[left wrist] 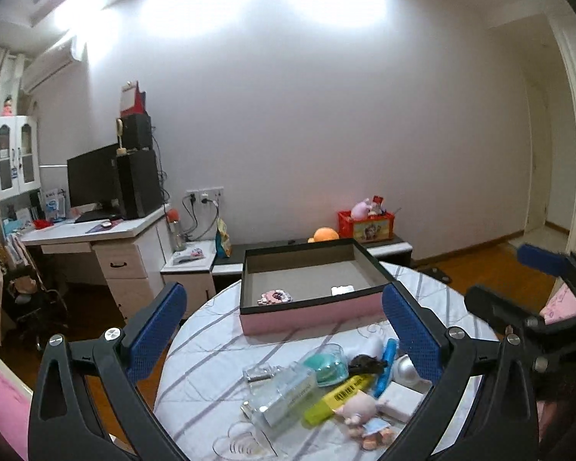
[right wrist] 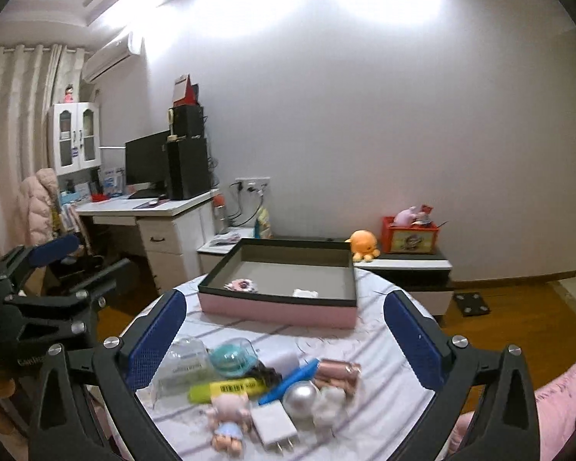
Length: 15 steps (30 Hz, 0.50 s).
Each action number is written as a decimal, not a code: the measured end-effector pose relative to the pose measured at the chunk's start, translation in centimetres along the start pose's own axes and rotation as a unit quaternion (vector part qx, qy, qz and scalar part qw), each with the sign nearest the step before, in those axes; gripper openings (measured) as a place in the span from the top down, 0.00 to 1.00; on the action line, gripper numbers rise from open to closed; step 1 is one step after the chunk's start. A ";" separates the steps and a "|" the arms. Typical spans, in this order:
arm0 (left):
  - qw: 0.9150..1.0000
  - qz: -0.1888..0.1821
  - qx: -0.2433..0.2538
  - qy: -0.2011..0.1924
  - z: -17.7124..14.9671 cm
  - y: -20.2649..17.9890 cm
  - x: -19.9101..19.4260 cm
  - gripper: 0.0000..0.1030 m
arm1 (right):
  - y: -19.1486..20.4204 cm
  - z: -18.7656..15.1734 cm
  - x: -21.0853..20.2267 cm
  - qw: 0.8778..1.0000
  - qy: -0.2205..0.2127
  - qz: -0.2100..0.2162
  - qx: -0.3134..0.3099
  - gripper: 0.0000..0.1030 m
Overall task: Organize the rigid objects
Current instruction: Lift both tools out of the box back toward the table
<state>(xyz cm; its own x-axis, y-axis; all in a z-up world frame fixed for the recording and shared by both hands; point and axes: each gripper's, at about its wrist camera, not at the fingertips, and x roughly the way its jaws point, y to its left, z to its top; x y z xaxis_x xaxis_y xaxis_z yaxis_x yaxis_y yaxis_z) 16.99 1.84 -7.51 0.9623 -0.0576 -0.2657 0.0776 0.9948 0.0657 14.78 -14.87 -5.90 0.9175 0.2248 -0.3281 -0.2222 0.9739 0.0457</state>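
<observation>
A pink box [left wrist: 311, 320] [right wrist: 276, 309] with a dark rim stands on the round table [left wrist: 211, 345] [right wrist: 384, 345], holding a flowery item [left wrist: 275, 296] [right wrist: 242, 285] and a small white piece [left wrist: 341, 289] [right wrist: 305, 292]. In front of it lies a heap: a clear bottle [left wrist: 284, 395] [right wrist: 180, 368], teal dome [left wrist: 326, 367] [right wrist: 232, 357], yellow highlighter [left wrist: 338, 393] [right wrist: 226, 388], blue pen [left wrist: 386, 365] [right wrist: 288, 380], pig doll [left wrist: 364, 418] [right wrist: 228, 418], white charger [right wrist: 274, 424], pearl ball [right wrist: 301, 393]. My left gripper [left wrist: 288, 342] and right gripper [right wrist: 288, 342] hover open above the heap, holding nothing.
A white desk [left wrist: 96, 230] [right wrist: 146, 207] with a monitor and speakers stands at the left. A low cabinet [left wrist: 388, 247] [right wrist: 403, 265] behind the table carries an orange plush and a red box. Wooden floor [right wrist: 518, 307] lies to the right.
</observation>
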 end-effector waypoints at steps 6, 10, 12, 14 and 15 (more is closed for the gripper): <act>1.000 0.009 0.016 -0.014 -0.8 -1.5 -2.1 0.00 | 0.3 -1.8 -2.7 1.000 -0.019 -0.023 -0.003 0.00; 1.000 0.003 0.002 -0.016 -1.1 -1.4 -2.8 0.00 | 0.1 -2.4 -4.1 0.999 -0.023 -0.026 0.000 0.00; 1.000 0.007 -0.005 -0.022 -1.3 -1.3 -3.2 0.00 | 0.1 -2.6 -4.5 0.999 -0.027 -0.024 0.002 0.00; 1.000 0.014 -0.005 -0.021 -1.6 -1.4 -3.4 0.00 | 0.4 -2.8 -4.7 0.999 -0.029 -0.030 -0.006 0.00; 1.000 0.016 -0.005 -0.021 -1.7 -1.4 -3.4 0.00 | 0.5 -2.9 -4.8 0.999 -0.031 -0.034 -0.010 0.00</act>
<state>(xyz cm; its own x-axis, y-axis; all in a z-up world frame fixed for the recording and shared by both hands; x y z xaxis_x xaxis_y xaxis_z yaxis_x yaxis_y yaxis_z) 13.13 0.78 -8.31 0.9745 -0.0284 -0.2224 0.0436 0.9970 0.0637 9.29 -15.53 -6.98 0.9492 0.1597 -0.2710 -0.1641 0.9864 0.0064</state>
